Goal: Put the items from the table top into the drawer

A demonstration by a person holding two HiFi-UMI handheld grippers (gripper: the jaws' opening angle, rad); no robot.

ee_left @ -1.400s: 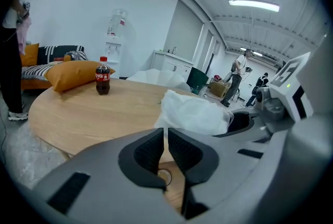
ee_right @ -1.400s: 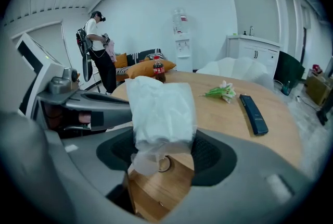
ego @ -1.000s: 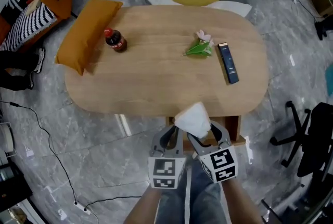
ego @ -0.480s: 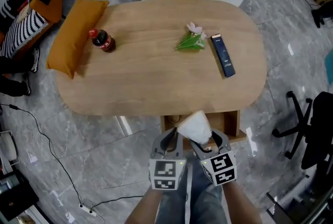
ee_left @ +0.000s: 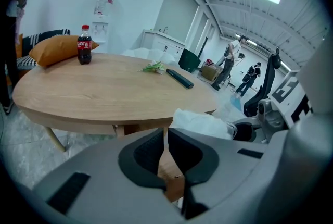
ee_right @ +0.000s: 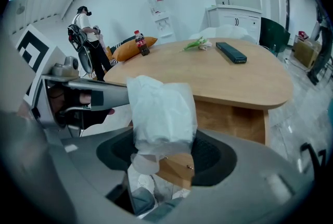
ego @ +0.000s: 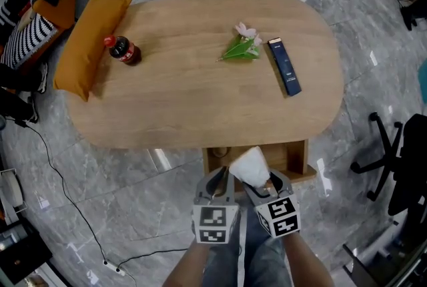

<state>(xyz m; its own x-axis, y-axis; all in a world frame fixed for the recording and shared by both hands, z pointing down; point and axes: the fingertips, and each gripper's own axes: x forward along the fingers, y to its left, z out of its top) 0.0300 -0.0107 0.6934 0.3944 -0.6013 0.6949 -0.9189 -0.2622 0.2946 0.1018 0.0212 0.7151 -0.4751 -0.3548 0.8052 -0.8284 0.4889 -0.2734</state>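
Near open drawer: right gripper fingers clamp white tissue pack; left gripper fingers closed, empty.

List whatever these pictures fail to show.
- Inside of the drawer: in the head view, the white bag and the table edge cover it.
- Contents of the white bag: in the right gripper view, its wrap shows nothing inside.
- The dark flat bar: too small in every view to identify.

Drawer interior mostly hidden behind white packet.
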